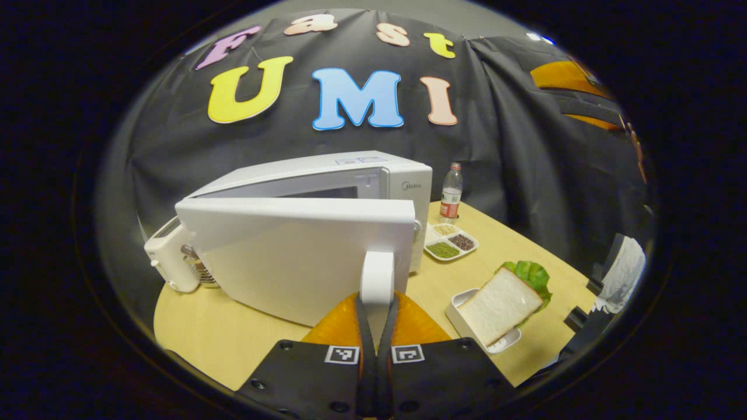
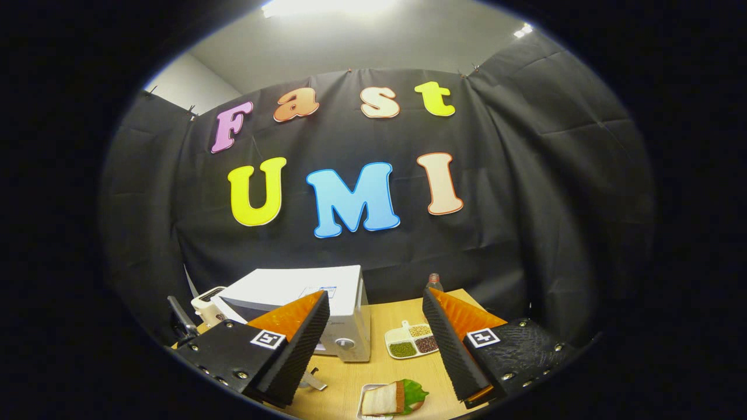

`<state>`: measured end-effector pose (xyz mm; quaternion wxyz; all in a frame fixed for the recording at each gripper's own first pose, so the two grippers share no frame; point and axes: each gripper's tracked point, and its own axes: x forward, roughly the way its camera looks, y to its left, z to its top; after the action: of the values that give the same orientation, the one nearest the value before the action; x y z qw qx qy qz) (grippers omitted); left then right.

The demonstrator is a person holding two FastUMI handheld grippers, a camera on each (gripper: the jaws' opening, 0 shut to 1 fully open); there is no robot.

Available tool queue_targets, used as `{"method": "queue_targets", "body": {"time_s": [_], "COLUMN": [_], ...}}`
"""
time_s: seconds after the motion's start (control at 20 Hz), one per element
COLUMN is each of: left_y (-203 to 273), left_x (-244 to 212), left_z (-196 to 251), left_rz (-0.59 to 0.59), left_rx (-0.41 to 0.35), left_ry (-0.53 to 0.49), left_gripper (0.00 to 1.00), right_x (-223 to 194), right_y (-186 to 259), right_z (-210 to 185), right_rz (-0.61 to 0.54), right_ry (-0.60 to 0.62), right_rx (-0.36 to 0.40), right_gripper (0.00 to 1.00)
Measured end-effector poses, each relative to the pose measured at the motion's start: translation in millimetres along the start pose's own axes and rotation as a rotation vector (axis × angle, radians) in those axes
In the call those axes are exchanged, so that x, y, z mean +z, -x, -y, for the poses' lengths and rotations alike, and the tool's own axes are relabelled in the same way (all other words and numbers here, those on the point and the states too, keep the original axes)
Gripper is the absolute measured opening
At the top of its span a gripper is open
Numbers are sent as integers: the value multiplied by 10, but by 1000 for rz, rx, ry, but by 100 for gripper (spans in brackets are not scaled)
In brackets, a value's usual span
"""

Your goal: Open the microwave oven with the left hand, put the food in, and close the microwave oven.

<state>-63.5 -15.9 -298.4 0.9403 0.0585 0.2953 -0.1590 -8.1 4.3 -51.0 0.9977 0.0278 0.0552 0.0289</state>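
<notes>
Door-opening step: left tongs clamped on microwave door handle, door swung partway; right tongs spread wide, empty; sandwich at 4 o'clock on table, likely next.

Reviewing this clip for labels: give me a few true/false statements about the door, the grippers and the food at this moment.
1. The left gripper is shut on the microwave door handle. True.
2. The microwave door is fully closed. False: it is swung partly open.
3. The right gripper holds the sandwich. False: it is open, with the sandwich lying in its white tray on the table.
4. A divided dish of grains sits beside the microwave. True.
5. The bottle lies on its side. False: it stands upright.
</notes>
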Motion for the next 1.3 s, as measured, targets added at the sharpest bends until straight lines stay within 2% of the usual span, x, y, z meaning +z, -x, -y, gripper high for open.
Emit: {"method": "queue_targets", "body": {"time_s": [0.15, 0.35, 0.6, 0.75, 0.85, 0.95, 1.1, 1.3], "left_y": [367, 835, 1339, 1598, 1733, 1841, 1901, 1977], "left_x": [-195, -446, -734, -861, -937, -998, -1060, -1131], "left_z": [-162, -520, -1089, -1455, -1701, -1922, -2198, -2454], "left_rz": [-14, -35, -59, -65, -70, -66, -54, -51], "left_rx": [-33, -27, 44, 73, 97, 118, 156, 201], "left_ry": [-9, 3, 8, 19, 23, 41, 64, 98], "left_gripper": [6, 6, 7, 7, 8, 7, 8, 8], "right_x": [-128, -334, -602, -871, -1043, -1171, -1413, -1848], "right_y": [69, 137, 87, 34, 28, -26, -124, -139], "right_z": [-111, -276, -231, -286, -213, -53, 260, 624], "right_rz": [-24, -63, -126, -204, -268, -311, -372, -494], "right_ry": [-4, 9, 43, 28, -22, -67, -66, -78], "right_rx": [15, 62, 68, 124, 130, 97, 42, 15], "right_gripper": [97, 97, 97, 97, 97, 97, 97, 97]}}
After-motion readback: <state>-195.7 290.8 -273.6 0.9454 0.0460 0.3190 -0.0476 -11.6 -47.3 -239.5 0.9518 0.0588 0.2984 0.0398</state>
